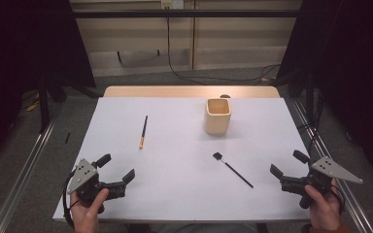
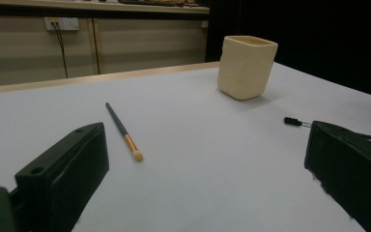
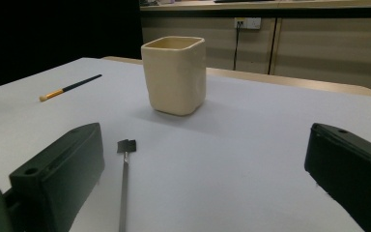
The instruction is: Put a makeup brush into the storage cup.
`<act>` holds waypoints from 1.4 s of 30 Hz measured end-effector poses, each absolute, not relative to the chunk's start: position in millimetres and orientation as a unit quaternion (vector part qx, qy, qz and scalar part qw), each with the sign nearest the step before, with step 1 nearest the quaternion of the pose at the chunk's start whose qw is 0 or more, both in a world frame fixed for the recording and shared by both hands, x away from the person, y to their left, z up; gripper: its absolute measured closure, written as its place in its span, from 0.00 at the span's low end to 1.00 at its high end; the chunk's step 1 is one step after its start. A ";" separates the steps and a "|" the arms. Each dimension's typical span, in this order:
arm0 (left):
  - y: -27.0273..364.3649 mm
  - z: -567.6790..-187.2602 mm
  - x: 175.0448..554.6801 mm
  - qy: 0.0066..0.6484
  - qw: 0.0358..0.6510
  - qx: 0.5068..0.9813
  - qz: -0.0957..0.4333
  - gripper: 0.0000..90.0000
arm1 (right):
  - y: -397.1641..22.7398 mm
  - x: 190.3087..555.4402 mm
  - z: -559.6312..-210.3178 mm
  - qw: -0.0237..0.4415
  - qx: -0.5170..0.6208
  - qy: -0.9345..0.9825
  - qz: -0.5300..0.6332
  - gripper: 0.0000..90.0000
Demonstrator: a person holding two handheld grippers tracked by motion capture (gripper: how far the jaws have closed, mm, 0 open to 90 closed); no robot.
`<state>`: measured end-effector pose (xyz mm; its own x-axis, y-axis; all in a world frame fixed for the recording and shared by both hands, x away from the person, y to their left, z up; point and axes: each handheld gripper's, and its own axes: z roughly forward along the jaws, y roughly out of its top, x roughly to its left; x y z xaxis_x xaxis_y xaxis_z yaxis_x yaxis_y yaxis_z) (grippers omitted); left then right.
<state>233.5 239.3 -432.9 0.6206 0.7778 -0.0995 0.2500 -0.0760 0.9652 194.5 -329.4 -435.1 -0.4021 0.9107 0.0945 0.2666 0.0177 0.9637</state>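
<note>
A cream square cup [image 1: 218, 116] stands upright at the back middle of the white table [image 1: 175, 184]; it also shows as the cup [image 2: 246, 66] and the cup [image 3: 175, 75]. A thin brush with a dark handle and orange ferrule [image 1: 143, 131] lies left of centre, seen as the brush [image 2: 123, 132] and the brush [image 3: 70, 88]. A black flat-headed brush [image 1: 232, 169] lies right of centre, its head [image 3: 126, 145] near my right jaws. My left gripper [image 1: 116, 167] rests open at the front left. My right gripper [image 1: 287, 163] is open at the front right. Both hold nothing.
The table's wooden far edge [image 1: 189, 91] borders a floor with cables [image 1: 194, 75]. Metal rails run along both sides [image 1: 24, 170]. A wall socket [image 2: 61, 23] sits on the panelled wall behind.
</note>
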 end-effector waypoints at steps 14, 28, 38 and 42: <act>230.3 -432.3 232.5 0.354 0.575 0.704 0.221 0.02 | -323.8 194.3 -435.5 0.279 0.437 0.666 0.537 0.00; 211.2 -417.1 242.2 0.337 0.571 0.720 0.204 0.03 | -322.4 192.5 -433.2 0.275 0.428 0.664 0.548 0.00; 210.8 -409.2 264.7 0.331 0.564 0.726 0.213 0.03 | -322.3 192.3 -432.9 0.271 0.426 0.664 0.551 0.00; 209.0 -404.2 272.6 0.326 0.565 0.726 0.218 0.03 | -322.1 193.4 -433.4 0.269 0.428 0.664 0.551 0.00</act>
<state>272.6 209.0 -404.2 0.6925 0.7196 -0.0518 0.2262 -0.1484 0.9627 193.4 -322.1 -433.4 -0.4886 0.8649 0.1147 0.2729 0.0266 0.9617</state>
